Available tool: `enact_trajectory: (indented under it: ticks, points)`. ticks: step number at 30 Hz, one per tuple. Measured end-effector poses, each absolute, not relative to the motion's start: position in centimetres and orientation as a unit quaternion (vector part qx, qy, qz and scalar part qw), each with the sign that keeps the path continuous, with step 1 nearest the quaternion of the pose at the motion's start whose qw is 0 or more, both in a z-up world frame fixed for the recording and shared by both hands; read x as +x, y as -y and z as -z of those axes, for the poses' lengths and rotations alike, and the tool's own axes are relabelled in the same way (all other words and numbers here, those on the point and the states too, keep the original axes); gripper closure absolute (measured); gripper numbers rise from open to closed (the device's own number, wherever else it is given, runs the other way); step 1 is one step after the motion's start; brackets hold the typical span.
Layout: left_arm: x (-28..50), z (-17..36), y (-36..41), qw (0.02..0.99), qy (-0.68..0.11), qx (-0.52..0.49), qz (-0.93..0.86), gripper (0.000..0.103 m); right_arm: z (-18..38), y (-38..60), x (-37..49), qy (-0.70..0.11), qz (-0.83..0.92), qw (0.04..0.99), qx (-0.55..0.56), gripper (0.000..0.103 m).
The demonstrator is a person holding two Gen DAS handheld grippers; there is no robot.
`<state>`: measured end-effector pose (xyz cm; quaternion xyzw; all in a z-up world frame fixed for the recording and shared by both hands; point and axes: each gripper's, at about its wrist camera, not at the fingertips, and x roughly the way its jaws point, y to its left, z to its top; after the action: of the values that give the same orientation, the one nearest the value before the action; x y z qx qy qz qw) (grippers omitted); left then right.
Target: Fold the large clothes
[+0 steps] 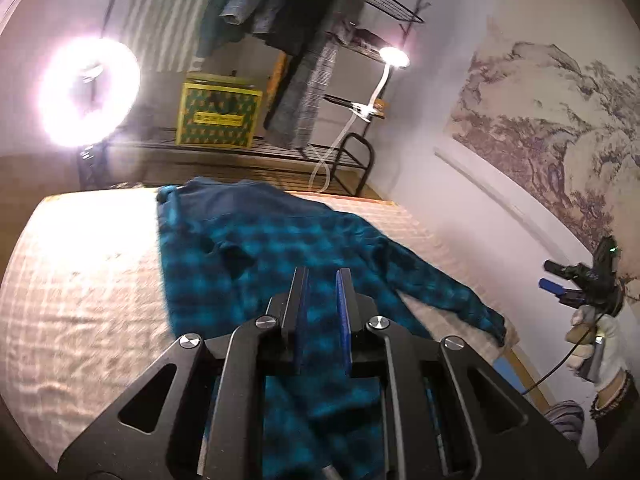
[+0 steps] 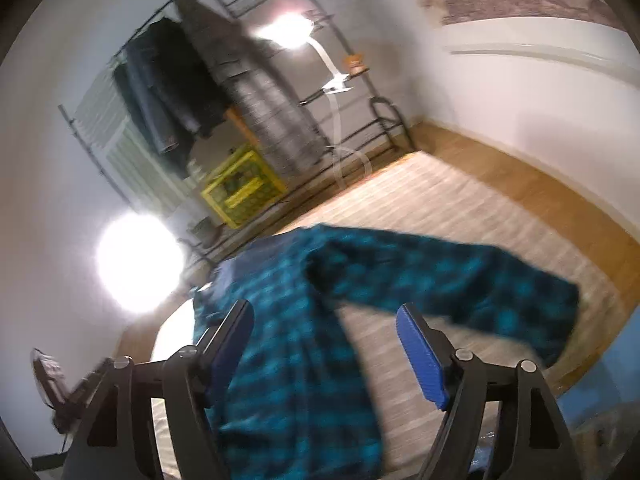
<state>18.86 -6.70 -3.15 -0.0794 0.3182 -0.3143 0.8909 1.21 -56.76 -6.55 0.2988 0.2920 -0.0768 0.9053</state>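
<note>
Plaid shirt (image 1: 280, 248) spread across the bed (image 1: 88, 280).
Your left tongs (image 1: 322, 300) pinch its hem, seemingly; right tongs (image 2: 326, 344) gape empty above it. Lifting one-handed could drag the shirt askew.

Beyond the bed (image 1: 80, 280) with its pale checked cover, we see a black metal clothes rack (image 1: 396, 4) hung with dark garments (image 1: 304, 80), a yellow-and-green patterned box (image 1: 218, 114) on its lowest shelf. A ring light (image 1: 90, 92) glares beside it (a smaller clip-on lamp (image 1: 394, 56) glows on the rack). A landscape mural (image 1: 552, 120) covers the wall; wood floor (image 2: 520, 188) borders the bed.
</note>
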Motion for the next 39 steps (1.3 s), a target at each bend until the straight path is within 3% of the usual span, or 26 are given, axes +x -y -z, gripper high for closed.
enact_trajectory:
  ticks: [5,10,13,15,16,21,27,28,30,32,35,36,37,38,39]
  points:
    - [18.2,3.8,12.2,0.862,-0.352,-0.064,0.358,0.075,9.9,63.7,0.2,-0.32,0.11,0.883,0.325,0.025]
    - [15.4,7.6,19.9,0.814,-0.41,-0.035,0.409,0.075,14.4,68.9,-1.4,-0.359,0.14,0.866,0.319,0.025]
    - [12.6,10.1,24.6,0.783,-0.435,-0.011,0.444,0.073,17.0,71.5,-2.0,-0.378,0.154,0.858,0.314,0.02]
    - [10.1,11.8,28.2,0.766,-0.44,0.028,0.468,0.053,18.6,73.3,-2.4,-0.386,0.163,0.849,0.321,0.019]
    - [8.9,12.7,29.8,0.759,-0.443,0.044,0.475,0.051,19.3,74.2,-2.3,-0.389,0.162,0.846,0.326,0.019]
    - [5.6,17.5,35.3,0.733,-0.479,0.113,0.47,0.048,22.2,77.2,-2.1,-0.405,0.155,0.834,0.34,0.018]
    - [5.9,21.1,36.6,0.745,-0.497,0.129,0.426,0.048,24.6,79.1,-1.3,-0.412,0.144,0.826,0.357,0.018]
    - [6.1,21.4,36.5,0.746,-0.497,0.128,0.424,0.051,25.1,79.3,-1.0,-0.417,0.145,0.824,0.355,0.018]
    - [6.5,21.7,36.4,0.753,-0.493,0.117,0.421,0.079,25.9,79.6,-0.5,-0.426,0.15,0.821,0.348,0.018]
    - [7.5,22.0,36.6,0.74,-0.511,0.083,0.429,0.097,26.5,79.7,-0.3,-0.429,0.147,0.821,0.346,0.018]
    - [8.2,21.6,36.3,0.701,-0.538,-0.015,0.468,0.099,26.9,79.3,0.0,-0.431,0.143,0.83,0.324,0.018]
    - [7.8,21.4,36.5,0.687,-0.539,-0.035,0.487,0.099,26.8,79.0,0.2,-0.435,0.145,0.833,0.311,0.022]
    - [7.3,21.3,37.1,0.681,-0.539,-0.027,0.495,0.099,26.8,78.7,0.6,-0.442,0.15,0.835,0.291,0.041]
    - [6.6,21.4,37.6,0.685,-0.535,-0.001,0.494,0.099,26.7,78.3,0.9,-0.449,0.153,0.836,0.274,0.072]
    - [5.9,21.4,38.1,0.69,-0.53,0.028,0.492,0.099,26.7,78.0,1.5,-0.463,0.147,0.834,0.264,0.079]
